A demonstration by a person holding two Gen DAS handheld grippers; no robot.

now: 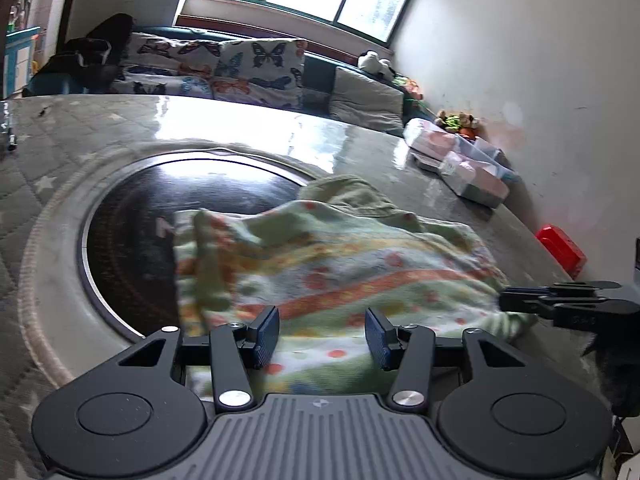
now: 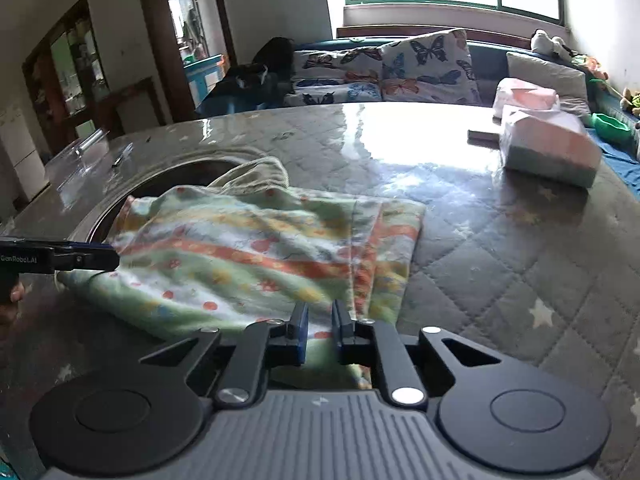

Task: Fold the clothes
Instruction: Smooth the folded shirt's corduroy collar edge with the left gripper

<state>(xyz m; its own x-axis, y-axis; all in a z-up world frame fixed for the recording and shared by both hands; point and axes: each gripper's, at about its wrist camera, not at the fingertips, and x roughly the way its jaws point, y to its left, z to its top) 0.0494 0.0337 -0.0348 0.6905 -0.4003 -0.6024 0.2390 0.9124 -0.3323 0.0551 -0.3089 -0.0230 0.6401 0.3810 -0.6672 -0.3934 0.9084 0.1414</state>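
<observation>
The striped garment [image 2: 256,256] lies part-folded on the quilted bench [image 2: 500,248], its far edge over a round dark hob [image 1: 160,220]. To fold it well, pinch both near corners, lift together, and lay the edge square. The right gripper [image 2: 319,330] has its jaws nearly closed over the near hem, seemingly nipping it. The left gripper [image 1: 322,336] stands half open above the cloth, holding nothing.

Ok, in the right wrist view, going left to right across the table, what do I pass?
Other hand-held gripper → patterned garment → bare quilted table cover → pink tissue packs.
</observation>
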